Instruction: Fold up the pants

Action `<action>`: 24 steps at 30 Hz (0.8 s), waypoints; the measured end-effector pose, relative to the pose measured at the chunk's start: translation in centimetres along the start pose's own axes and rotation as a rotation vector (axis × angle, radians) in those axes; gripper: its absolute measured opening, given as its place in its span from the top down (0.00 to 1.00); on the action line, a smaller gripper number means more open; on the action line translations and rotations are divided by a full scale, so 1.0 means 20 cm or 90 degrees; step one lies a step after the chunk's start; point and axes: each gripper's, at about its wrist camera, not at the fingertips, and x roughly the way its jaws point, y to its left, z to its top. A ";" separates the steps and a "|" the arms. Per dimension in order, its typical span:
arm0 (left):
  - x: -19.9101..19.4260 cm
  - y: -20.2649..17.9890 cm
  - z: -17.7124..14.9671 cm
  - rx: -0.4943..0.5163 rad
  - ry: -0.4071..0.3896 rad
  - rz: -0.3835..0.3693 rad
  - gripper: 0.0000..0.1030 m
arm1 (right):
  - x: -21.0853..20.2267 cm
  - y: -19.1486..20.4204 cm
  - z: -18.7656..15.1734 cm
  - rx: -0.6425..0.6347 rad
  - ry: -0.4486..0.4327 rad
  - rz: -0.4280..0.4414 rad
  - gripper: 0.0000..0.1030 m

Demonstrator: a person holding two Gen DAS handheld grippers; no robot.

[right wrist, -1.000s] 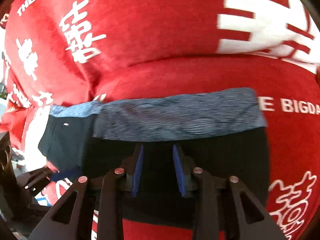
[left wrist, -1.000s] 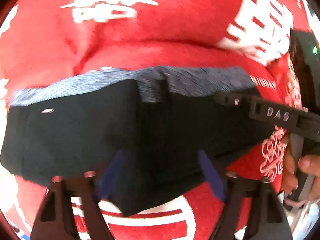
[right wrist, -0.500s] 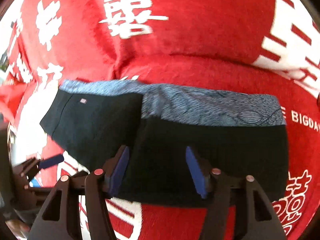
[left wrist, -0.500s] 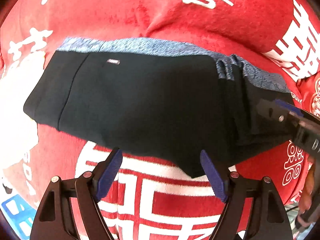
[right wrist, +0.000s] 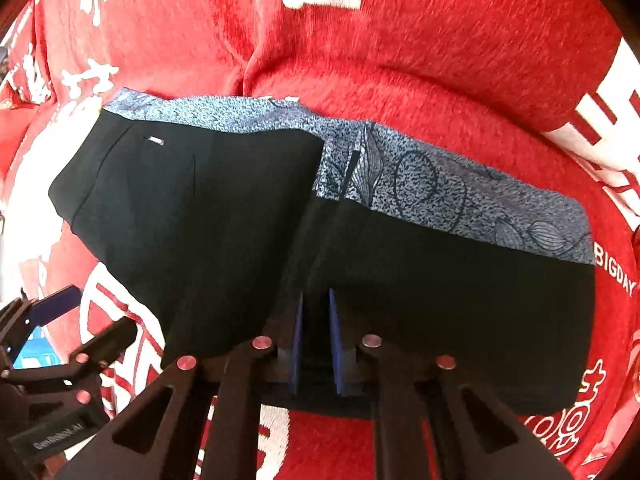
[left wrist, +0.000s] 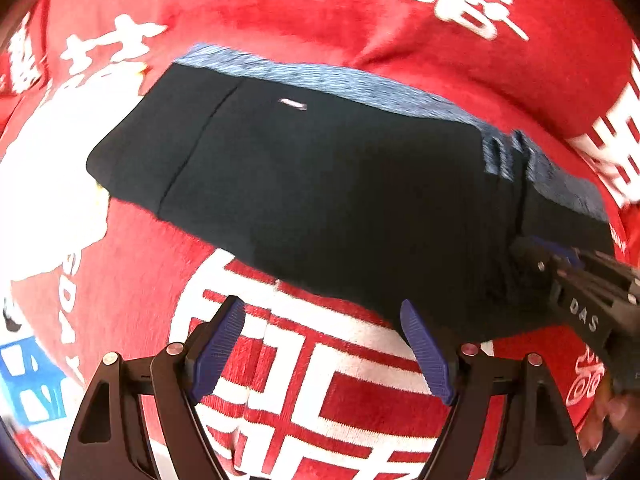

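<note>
The black pants (left wrist: 320, 188) with a blue-grey patterned waistband (left wrist: 360, 88) lie folded on a red blanket (left wrist: 240, 8). My left gripper (left wrist: 322, 340) is open and empty, just short of the pants' near edge. My right gripper (right wrist: 316, 320) is shut on the pants' near edge, where a fold (right wrist: 316, 216) in the black cloth (right wrist: 440, 300) runs up to the waistband (right wrist: 440, 188). It also shows at the right edge of the left wrist view (left wrist: 560, 264).
The red blanket (right wrist: 400, 40) with white characters covers the whole soft surface. A hump of blanket rises behind the waistband. The left gripper (right wrist: 60, 308) shows at the lower left of the right wrist view. A hand (left wrist: 616, 412) holds the right gripper.
My left gripper let go of the pants and pulled back from them. My right gripper opened half a second ago and has now shut on the pants' near edge.
</note>
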 end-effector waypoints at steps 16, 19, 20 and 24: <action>0.00 0.01 -0.04 -0.083 0.022 0.087 0.21 | -0.15 -0.11 -0.06 -0.037 0.016 0.118 0.57; 0.02 0.02 -0.04 -0.081 0.027 0.084 0.21 | -0.16 -0.12 -0.04 -0.027 0.015 0.119 0.56; 0.02 0.02 -0.04 -0.078 0.029 0.083 0.21 | -0.16 -0.11 -0.04 -0.025 0.015 0.117 0.56; 0.04 0.07 -0.01 -0.068 0.031 0.073 0.21 | -0.14 -0.07 -0.03 -0.011 0.026 0.114 0.55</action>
